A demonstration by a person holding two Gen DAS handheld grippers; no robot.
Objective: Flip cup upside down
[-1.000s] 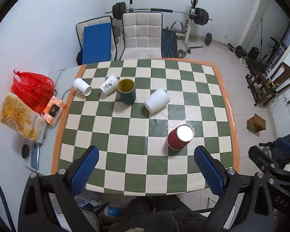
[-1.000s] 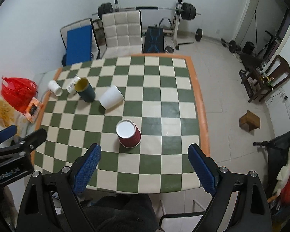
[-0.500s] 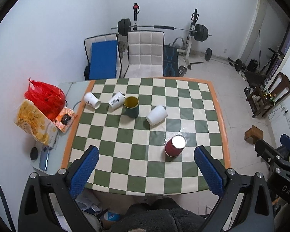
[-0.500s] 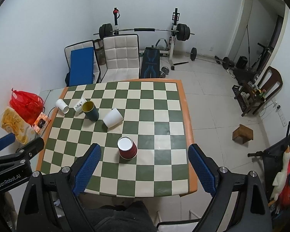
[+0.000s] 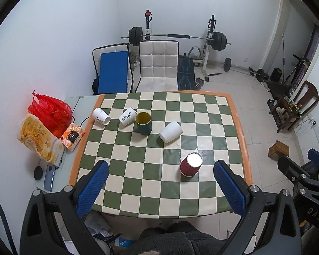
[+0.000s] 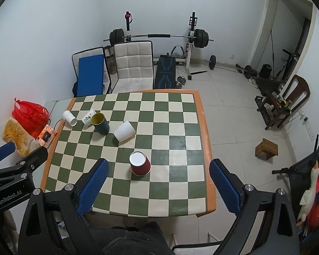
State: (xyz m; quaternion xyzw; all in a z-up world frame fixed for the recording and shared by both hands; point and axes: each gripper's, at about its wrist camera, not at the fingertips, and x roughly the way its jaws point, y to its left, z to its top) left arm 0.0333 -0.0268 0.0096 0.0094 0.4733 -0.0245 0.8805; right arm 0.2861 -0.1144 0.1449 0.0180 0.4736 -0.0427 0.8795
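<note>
A red paper cup (image 5: 190,164) stands upside down, white base up, near the front right of the checkered table (image 5: 240,127); it also shows in the right wrist view (image 6: 140,163). A dark green cup (image 5: 143,123) stands upright with its mouth up. A plain white cup (image 5: 170,131) stands mouth down. Two white cups (image 5: 101,116) (image 5: 127,116) lie on their sides at the far left. My left gripper (image 5: 161,182) and right gripper (image 6: 158,180) are both open and empty, held high above the table's near edge.
A red bag (image 5: 51,111), a snack bag (image 5: 39,141) and a small box (image 5: 73,136) lie on a side surface left of the table. Chairs (image 5: 158,63) and a barbell rack (image 5: 208,40) stand behind. A wooden stool (image 5: 279,150) sits on the floor at right.
Both grippers have risen and pulled back from the table, so the table and cups look smaller. The cups have not moved. Both grippers stay open.
</note>
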